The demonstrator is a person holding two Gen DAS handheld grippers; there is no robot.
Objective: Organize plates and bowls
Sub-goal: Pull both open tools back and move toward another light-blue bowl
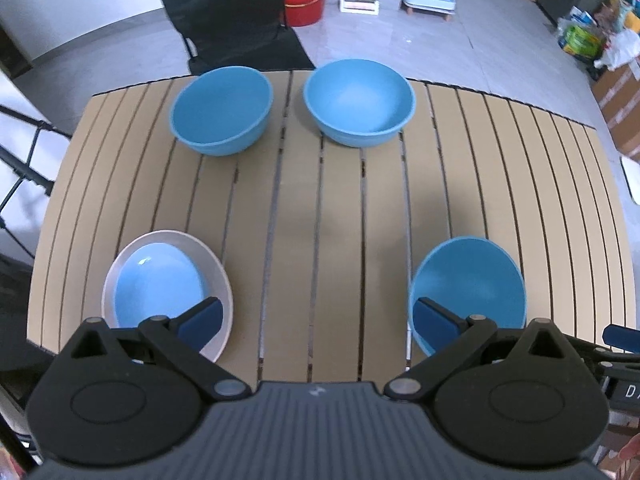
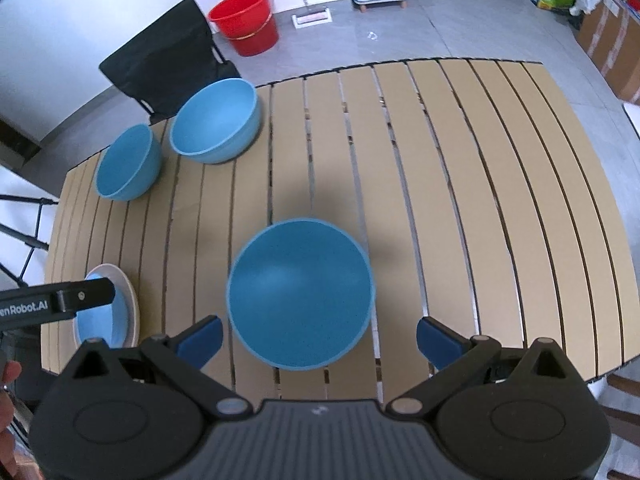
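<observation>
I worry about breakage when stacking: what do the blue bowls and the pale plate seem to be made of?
The near bowl and the two far bowls look like matte plastic or melamine: flat even colour, thin rims, dull sheen. The pale plate looks similar, though ceramic cannot be excluded. The small blue dish on it is glossier.

Only two scraps of lettering can be read. In the right wrist view, white print on the black arm of the left claw [image 2: 84, 294] — reaching in from the left edge over the near left corner of the bench [image 2: 480, 200] — reads "enRobot.AI", its beginning cut off by the frame. In the left wrist view, a black part at the right edge [image 1: 626, 390] shows a white "D" and the start of another letter. The rest is too small or blurred to read.
</observation>
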